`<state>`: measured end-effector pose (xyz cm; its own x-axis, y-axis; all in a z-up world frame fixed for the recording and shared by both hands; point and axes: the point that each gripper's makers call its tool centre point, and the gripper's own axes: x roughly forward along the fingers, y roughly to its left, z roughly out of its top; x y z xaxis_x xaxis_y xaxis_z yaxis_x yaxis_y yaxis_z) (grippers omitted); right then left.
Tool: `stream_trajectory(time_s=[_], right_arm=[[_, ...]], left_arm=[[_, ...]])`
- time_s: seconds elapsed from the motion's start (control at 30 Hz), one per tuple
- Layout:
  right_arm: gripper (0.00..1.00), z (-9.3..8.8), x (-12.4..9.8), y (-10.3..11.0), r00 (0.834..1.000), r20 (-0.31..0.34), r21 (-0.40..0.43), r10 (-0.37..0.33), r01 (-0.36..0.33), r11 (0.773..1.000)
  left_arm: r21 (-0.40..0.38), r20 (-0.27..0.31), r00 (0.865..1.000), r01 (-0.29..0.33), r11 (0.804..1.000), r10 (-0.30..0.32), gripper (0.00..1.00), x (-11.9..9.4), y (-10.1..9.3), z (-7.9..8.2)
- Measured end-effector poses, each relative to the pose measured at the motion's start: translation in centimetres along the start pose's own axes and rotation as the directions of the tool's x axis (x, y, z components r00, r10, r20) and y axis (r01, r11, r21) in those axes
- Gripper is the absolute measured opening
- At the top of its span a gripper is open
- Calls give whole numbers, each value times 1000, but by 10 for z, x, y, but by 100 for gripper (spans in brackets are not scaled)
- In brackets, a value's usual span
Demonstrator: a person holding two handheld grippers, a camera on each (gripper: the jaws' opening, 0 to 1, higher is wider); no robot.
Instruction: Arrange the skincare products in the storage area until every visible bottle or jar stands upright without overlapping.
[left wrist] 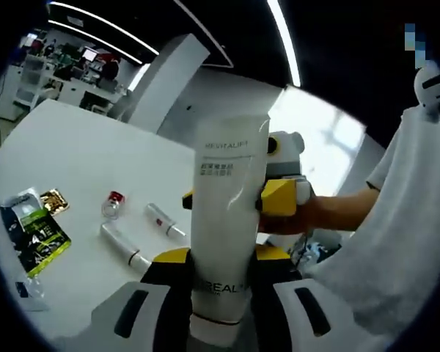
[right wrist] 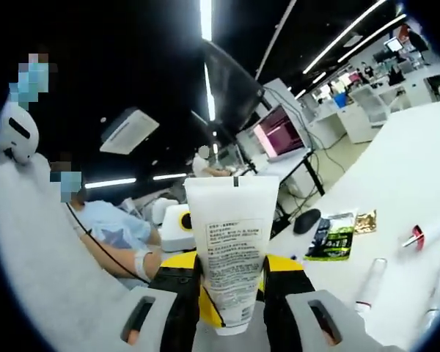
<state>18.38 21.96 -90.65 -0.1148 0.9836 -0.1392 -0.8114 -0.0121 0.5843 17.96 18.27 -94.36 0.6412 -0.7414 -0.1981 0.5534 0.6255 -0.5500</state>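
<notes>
A white L'Oreal tube point(left wrist: 226, 220) stands upright with its crimped end up and its cap low between my left gripper's point(left wrist: 218, 293) jaws, which are shut on it. In the right gripper view the printed back of the white tube point(right wrist: 233, 253) rises between the jaws of my right gripper point(right wrist: 231, 312), also shut on it. In the left gripper view the right gripper point(left wrist: 280, 192) straddles the tube at mid-height from behind, held by a hand point(left wrist: 315, 214). On the white table point(left wrist: 73, 154) lie a small red-capped bottle point(left wrist: 113, 204), a slim red-banded tube point(left wrist: 164, 222) and a clear tube point(left wrist: 125, 246).
A green-black sachet point(left wrist: 38, 236) and a gold packet point(left wrist: 53, 199) lie at the table's left. A person in a white shirt point(left wrist: 400, 242) stands close on the right. In the right gripper view the sachet point(right wrist: 336, 236), gold packet point(right wrist: 365, 221) and lying tubes point(right wrist: 370, 284) sit at right.
</notes>
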Motion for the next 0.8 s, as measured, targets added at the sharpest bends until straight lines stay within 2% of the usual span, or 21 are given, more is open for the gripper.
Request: stream_trajectory(time_s=[0.03,0.1,0.17,0.23,0.27,0.33,0.4,0.43,0.47,0.5,0.6,0.73,0.8], right_arm=[[27,0,0,-1,1000,-2,-2,-10,10,1000],[27,1,3,-12,996,10,66,-84,83,994],[27,4,6,-19,990,46,121,-133,127,984],[26,3,6,-27,979,58,223,-194,176,959],[26,1,6,-32,971,62,249,-233,211,945],[24,-1,5,-36,960,71,283,-271,241,928],[22,-3,3,-40,947,78,311,-310,273,910],[20,-7,0,-44,936,66,316,-346,309,897],[19,-9,-2,-46,929,63,314,-366,329,890],[18,-10,-2,-45,929,64,303,-365,330,894],[16,-9,-5,-47,924,62,307,-378,343,888],[14,-8,-8,-48,918,48,274,-393,366,889],[13,-11,-9,-47,917,31,240,-398,380,893]], left_arm=[[11,-4,1000,-18,1000,18,25,1,2,0],[45,-32,996,-85,995,86,25,3,11,-1],[85,-40,989,-137,987,141,25,4,18,1],[113,-63,980,-182,977,190,25,5,22,-2],[146,-92,967,-223,964,237,25,6,25,-4],[219,-121,949,-262,940,292,25,7,28,-8],[279,-128,936,-283,918,327,25,8,30,-10],[263,-139,933,-289,921,332,25,10,28,-14],[296,-142,926,-297,908,349,25,12,29,-16],[322,-140,921,-305,896,363,25,12,30,-16],[328,-136,924,-297,896,356,26,15,30,-16],[348,-114,932,-288,892,345,27,17,30,-15],[339,-118,935,-279,898,335,28,19,29,-18]])
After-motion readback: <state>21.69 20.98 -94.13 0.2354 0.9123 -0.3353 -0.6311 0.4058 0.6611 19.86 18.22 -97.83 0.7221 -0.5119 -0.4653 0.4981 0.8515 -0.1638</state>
